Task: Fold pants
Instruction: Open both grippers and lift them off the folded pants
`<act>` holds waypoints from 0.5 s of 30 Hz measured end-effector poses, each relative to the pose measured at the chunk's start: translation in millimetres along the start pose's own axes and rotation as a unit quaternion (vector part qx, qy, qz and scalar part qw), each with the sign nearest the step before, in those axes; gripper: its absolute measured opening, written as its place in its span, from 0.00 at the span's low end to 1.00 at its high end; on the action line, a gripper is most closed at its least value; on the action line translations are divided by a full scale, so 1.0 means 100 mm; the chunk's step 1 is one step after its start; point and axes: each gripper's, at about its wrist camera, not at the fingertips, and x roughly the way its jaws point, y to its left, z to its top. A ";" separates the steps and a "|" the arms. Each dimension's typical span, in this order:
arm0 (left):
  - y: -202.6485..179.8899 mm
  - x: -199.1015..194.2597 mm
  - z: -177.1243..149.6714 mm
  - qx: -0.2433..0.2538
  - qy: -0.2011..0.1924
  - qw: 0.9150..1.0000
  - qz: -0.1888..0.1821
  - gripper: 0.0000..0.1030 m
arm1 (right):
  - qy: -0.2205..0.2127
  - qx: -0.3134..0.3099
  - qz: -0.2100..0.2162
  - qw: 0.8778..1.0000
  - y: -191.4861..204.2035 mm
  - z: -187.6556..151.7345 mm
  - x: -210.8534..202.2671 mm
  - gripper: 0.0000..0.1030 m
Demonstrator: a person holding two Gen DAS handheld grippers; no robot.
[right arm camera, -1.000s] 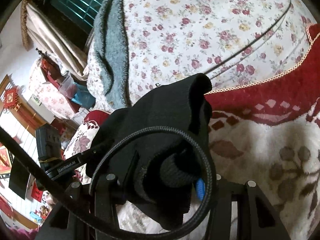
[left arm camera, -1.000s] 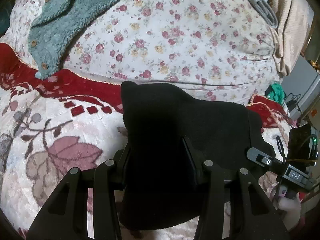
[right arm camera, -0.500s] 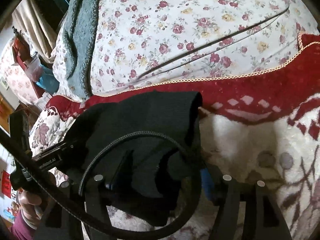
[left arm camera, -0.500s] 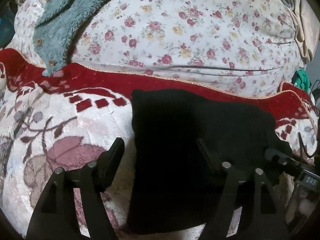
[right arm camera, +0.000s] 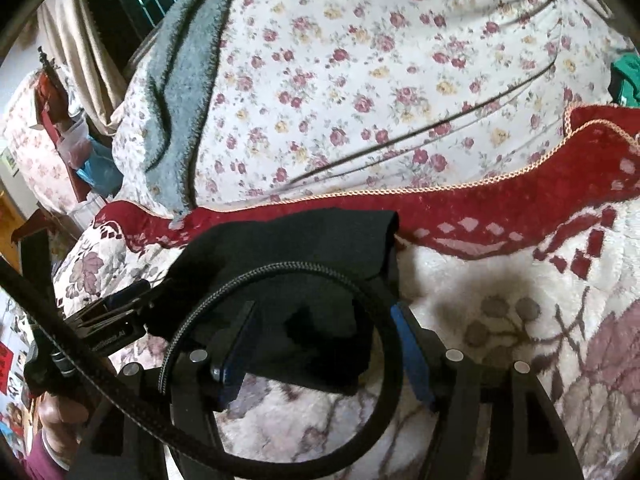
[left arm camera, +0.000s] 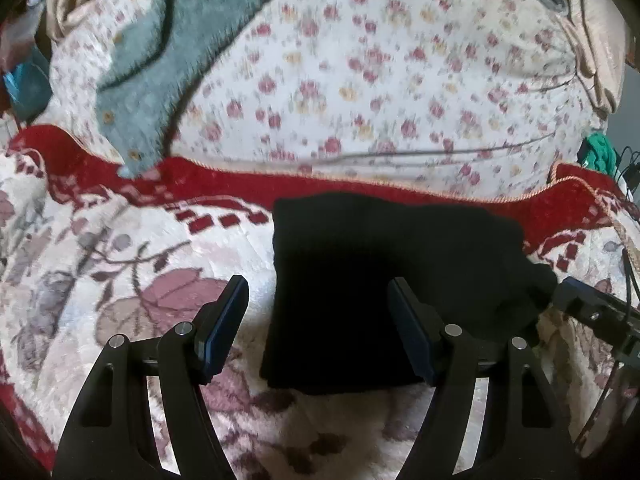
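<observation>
The black pants (left arm camera: 360,264) lie folded in a compact rectangle on the cream and red blanket (left arm camera: 120,264). My left gripper (left arm camera: 318,304) is open, its blue-padded fingers standing apart over the pants' left edge, holding nothing. In the right wrist view the pants (right arm camera: 288,256) lie just ahead of my right gripper (right arm camera: 320,332). Its jaws are open around the pants' near right corner, and a looped black cable (right arm camera: 280,272) crosses in front. The right gripper's tip also shows in the left wrist view (left arm camera: 592,308) at the pants' right edge.
A floral quilt (left arm camera: 380,60) is heaped behind the blanket, with a teal fleece garment (left arm camera: 168,52) draped over its left side. A green item (left arm camera: 598,152) lies at the far right. Furniture and curtains (right arm camera: 72,52) stand beyond the bed's left edge.
Both grippers lowered the pants onto the blanket and opened. The left gripper has drawn back from the cloth, and the pants now lie flat.
</observation>
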 end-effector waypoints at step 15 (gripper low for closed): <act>-0.07 -0.64 -0.18 -0.012 -0.063 0.998 0.029 0.70 | -0.031 -0.030 0.002 0.999 0.44 -0.17 -0.20 0.69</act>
